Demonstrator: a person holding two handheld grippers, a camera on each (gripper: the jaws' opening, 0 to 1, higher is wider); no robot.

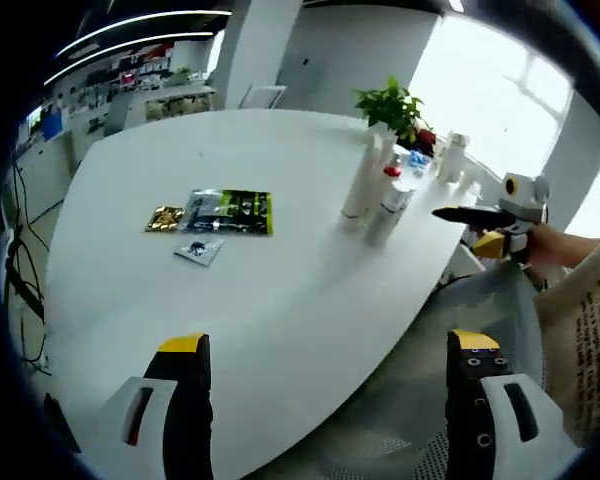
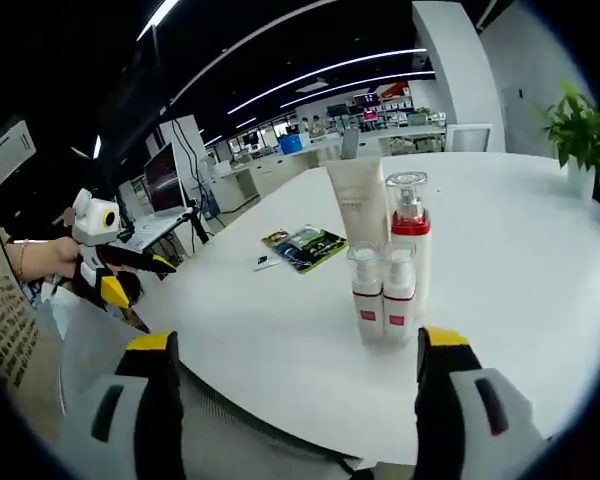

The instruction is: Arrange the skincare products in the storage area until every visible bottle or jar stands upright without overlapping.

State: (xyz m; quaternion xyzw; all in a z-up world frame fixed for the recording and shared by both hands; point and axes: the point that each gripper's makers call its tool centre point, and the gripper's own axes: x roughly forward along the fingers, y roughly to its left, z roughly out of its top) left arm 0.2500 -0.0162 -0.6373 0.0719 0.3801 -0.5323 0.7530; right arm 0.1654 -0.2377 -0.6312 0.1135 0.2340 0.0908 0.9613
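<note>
A group of skincare bottles stands upright near the white table's edge. It holds a tall white tube, a pump bottle with a red band and two small bottles with red labels. In the left gripper view the tube and the pump bottle stand at the table's right side. My right gripper is open just short of the small bottles, holding nothing. My left gripper is open over the table's near edge, far from the bottles. A hand holds the right gripper beside the table.
Flat sachets lie mid-table, with a small gold one and a silver one beside them. A potted plant and more bottles stand at the far edge. The left gripper hovers off the table's left edge.
</note>
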